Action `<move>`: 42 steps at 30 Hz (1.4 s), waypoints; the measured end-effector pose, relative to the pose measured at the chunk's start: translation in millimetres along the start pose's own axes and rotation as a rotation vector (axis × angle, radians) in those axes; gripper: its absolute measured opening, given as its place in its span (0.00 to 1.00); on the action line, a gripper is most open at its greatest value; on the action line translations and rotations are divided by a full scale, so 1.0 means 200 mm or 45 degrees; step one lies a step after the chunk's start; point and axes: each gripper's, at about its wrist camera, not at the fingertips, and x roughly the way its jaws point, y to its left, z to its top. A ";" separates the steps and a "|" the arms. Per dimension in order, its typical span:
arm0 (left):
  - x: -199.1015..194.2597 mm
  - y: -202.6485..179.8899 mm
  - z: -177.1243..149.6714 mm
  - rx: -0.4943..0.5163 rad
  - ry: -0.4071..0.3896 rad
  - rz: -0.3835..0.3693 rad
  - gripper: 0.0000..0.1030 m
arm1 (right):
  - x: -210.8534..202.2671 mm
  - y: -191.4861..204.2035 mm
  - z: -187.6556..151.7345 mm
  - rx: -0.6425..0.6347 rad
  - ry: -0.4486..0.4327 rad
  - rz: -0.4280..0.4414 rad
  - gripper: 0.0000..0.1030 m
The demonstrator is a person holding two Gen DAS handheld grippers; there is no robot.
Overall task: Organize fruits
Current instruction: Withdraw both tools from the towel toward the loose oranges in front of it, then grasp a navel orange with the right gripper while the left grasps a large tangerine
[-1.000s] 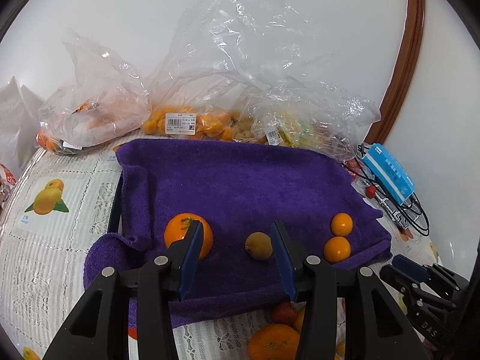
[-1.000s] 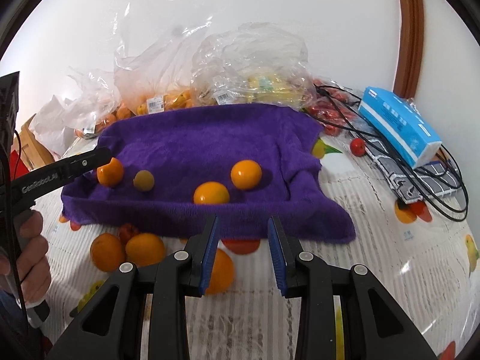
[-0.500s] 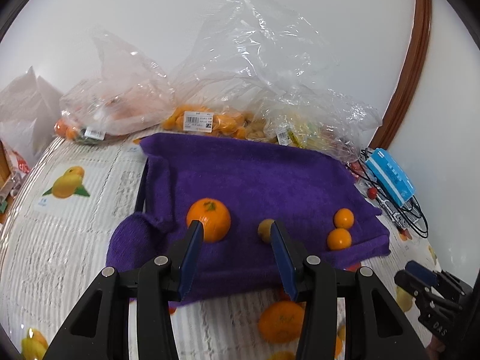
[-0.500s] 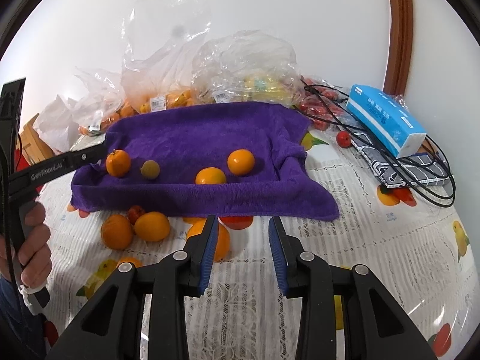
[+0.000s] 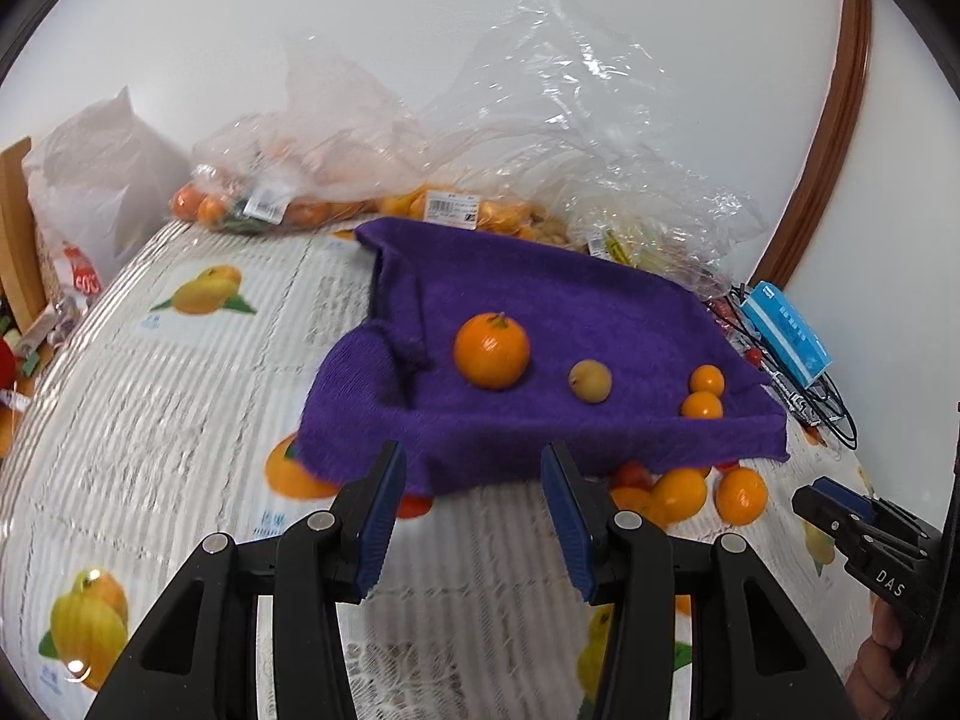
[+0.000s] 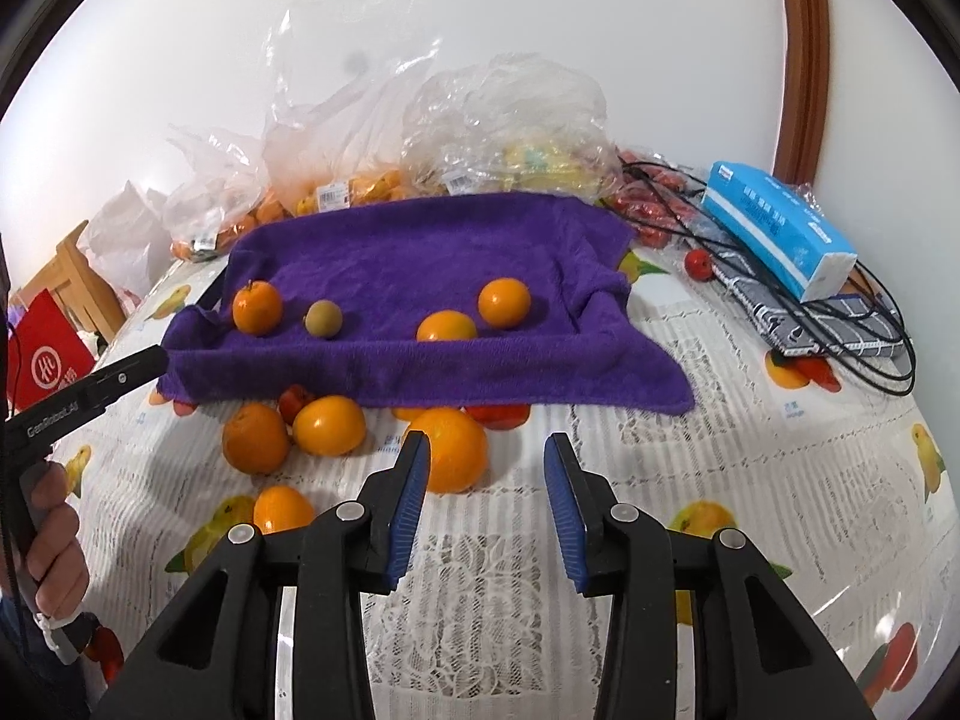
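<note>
A purple towel [image 5: 540,312] [image 6: 420,252] lies on the table. On it sit a large orange [image 5: 491,350] [image 6: 257,307], a small brownish fruit [image 5: 590,381] [image 6: 323,318] and two small oranges [image 5: 702,405] [image 6: 504,302]. Several loose oranges [image 6: 329,425] [image 5: 741,495] and a small red fruit [image 6: 293,401] lie on the tablecloth before the towel's front edge. My left gripper [image 5: 474,513] is open and empty, short of the towel. My right gripper [image 6: 486,504] is open and empty, with an orange [image 6: 451,449] just beyond its left finger.
Clear plastic bags of fruit [image 5: 456,204] [image 6: 504,138] stand behind the towel by the wall. A blue tissue pack [image 6: 780,228], black cables [image 6: 864,324] and a small red fruit [image 6: 699,264] lie at the right. A red bag [image 6: 45,360] is at the left.
Both grippers have drawn back from the towel toward the near side of the table. Both stay open and empty. The fruits have not moved.
</note>
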 end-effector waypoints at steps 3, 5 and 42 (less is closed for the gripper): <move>0.02 0.03 -0.02 -0.018 0.017 -0.002 0.44 | 0.03 0.01 -0.02 -0.004 0.018 0.012 0.39; 0.02 0.04 -0.02 -0.032 0.025 -0.017 0.44 | 0.05 0.03 -0.03 -0.010 0.038 0.024 0.39; 0.20 -0.28 -0.10 0.145 0.244 -0.282 0.50 | 0.17 -0.08 -0.11 -0.037 0.066 -0.022 0.39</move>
